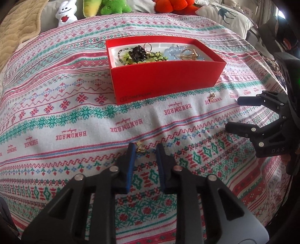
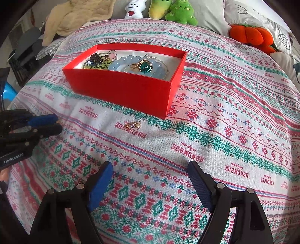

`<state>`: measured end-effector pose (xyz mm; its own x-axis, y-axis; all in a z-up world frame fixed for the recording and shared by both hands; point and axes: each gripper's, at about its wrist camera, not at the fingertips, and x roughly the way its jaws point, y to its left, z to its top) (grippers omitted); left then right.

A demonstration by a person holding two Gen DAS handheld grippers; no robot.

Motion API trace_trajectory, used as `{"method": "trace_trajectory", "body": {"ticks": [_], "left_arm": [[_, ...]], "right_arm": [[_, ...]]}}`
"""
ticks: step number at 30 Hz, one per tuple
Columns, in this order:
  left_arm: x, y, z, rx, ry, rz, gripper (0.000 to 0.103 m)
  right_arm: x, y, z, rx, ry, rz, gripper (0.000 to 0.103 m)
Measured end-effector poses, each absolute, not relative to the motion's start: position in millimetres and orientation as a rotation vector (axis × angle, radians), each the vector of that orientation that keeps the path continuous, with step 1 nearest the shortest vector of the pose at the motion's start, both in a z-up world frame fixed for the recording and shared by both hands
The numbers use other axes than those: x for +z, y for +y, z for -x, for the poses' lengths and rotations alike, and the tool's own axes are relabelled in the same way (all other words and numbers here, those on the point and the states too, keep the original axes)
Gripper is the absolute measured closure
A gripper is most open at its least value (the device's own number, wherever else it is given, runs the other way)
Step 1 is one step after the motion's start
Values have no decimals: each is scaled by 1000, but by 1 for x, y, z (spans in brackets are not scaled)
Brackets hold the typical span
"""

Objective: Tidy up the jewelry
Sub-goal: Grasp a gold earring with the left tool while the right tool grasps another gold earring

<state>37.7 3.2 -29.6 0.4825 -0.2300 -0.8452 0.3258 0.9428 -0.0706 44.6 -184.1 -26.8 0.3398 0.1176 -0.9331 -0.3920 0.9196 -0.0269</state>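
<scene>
A red box [image 1: 165, 78] [image 2: 120, 88] sits on the patterned cloth, holding beaded bracelets, a black flower piece [image 1: 138, 52] and a gold ring with a teal stone [image 2: 143, 65]. A small gold earring [image 1: 140, 148] lies on the cloth between the fingertips of my left gripper [image 1: 145, 150], whose jaws stand a little apart around it, low over the cloth. A second small gold piece [image 1: 211, 96] [image 2: 133, 124] lies in front of the box. My right gripper [image 2: 150, 169] is wide open and empty, hovering near that piece. The right gripper shows at the right in the left wrist view [image 1: 241, 114].
Plush toys line the far edge: a white one [image 1: 65, 14], green ones [image 2: 180, 12] and an orange one [image 2: 251, 36]. A beige blanket [image 2: 75, 16] lies at the back left, pillows [image 1: 225, 15] at the back right. The cloth [image 2: 225, 122] drops off at its rounded edges.
</scene>
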Motion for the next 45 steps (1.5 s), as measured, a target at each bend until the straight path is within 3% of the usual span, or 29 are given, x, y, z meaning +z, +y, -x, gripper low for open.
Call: {"method": "trace_trajectory", "body": {"ticks": [2, 22, 30, 36, 39, 45], "left_arm": [[-30, 1, -37, -349, 1014, -108, 91], [-20, 9, -42, -297, 1018, -71, 93], [-23, 17, -50, -273, 1040, -53, 93], [-22, 19, -51, -264, 1045, -47, 93], [-22, 21, -49, -261, 1046, -46, 93], [-22, 25, -47, -252, 1047, -48, 93]], "right_arm": [[-27, -184, -44, 337, 1182, 266, 20], [-32, -164, -62, 339, 1181, 266, 20], [-32, -152, -77, 348, 1170, 260, 43], [-31, -147, -84, 365, 1165, 258, 70], [-29, -144, -84, 370, 1159, 262, 88], [-28, -141, -82, 362, 1160, 271, 90]]}}
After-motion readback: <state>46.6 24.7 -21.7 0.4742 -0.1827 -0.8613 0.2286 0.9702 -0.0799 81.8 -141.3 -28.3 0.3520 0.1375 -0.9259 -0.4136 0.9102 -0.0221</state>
